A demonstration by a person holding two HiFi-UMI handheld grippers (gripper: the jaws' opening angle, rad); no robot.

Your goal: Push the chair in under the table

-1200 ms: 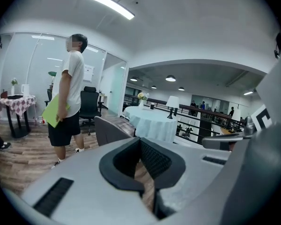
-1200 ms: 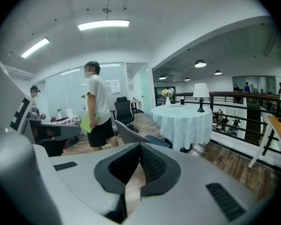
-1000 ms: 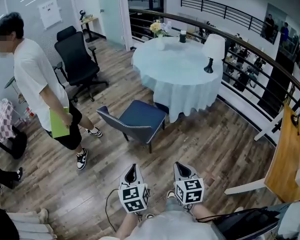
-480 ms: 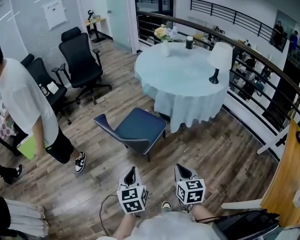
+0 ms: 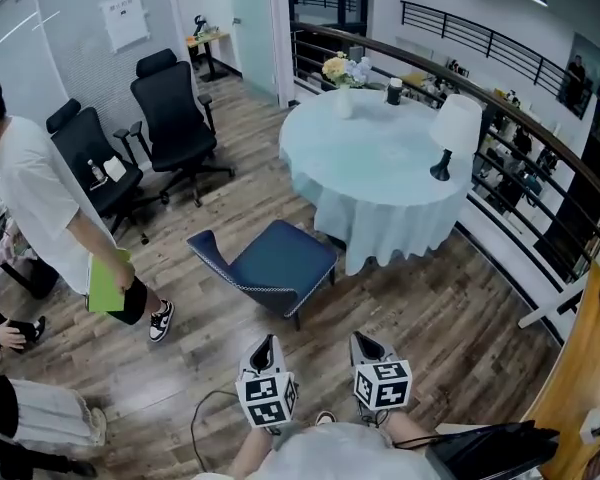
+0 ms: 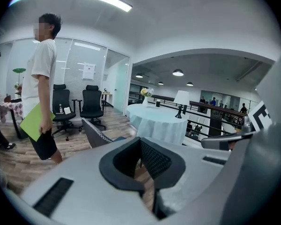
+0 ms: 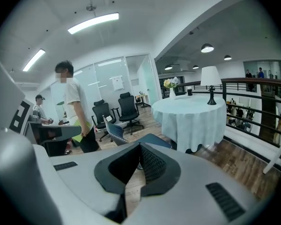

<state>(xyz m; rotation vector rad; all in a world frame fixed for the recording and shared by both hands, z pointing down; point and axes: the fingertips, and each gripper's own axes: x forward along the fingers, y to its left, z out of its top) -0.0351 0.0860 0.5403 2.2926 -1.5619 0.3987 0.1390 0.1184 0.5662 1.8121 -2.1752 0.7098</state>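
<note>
head view alone: whole blue chair (image 5: pixel 270 261)

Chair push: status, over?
Both shut, empty: left tool, right tool, short of chair. Chair out from table, untouched. Person stands left of it, off the push line.

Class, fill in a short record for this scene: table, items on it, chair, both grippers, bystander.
table: round, pale cloth
on it: lamp, vase of flowers, dark cup
chair: blue, pulled out, not under the table
left gripper: shut, empty, short of the chair
right gripper: shut, empty, short of the chair
bystander: person with green folder, left of the chair
</note>
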